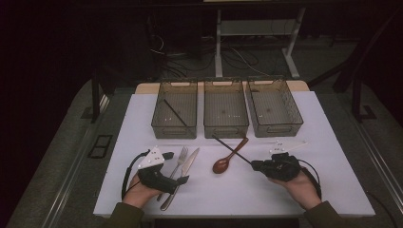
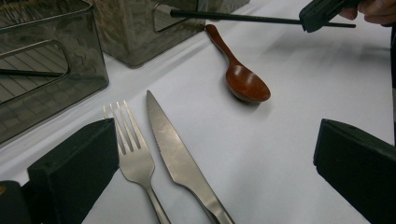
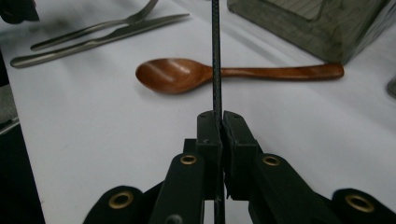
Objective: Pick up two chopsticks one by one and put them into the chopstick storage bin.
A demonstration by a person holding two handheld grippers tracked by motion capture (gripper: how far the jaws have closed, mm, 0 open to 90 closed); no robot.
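A thin black chopstick (image 3: 216, 56) is clamped between the closed jaws of the right gripper (image 3: 219, 122), above the white table (image 1: 237, 190) at near right. At near left, the left gripper (image 2: 210, 154) is held wide open and empty over a steel fork (image 2: 133, 151) and steel knife (image 2: 175, 154). Farther off, a brown wooden spoon (image 1: 227, 159) lies before three grey mesh bins (image 1: 226, 108).

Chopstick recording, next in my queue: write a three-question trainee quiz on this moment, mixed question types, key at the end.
1. True or false: the right gripper is shut on the black chopstick.
2. Which bin already holds a chopstick? A) left bin B) middle bin C) right bin
3. Name the two metal pieces lying beside the left gripper.

Key
1. True; its jaws pinch the stick.
2. A.
3. The fork and the knife; the wooden spoon lies farther toward the right gripper.
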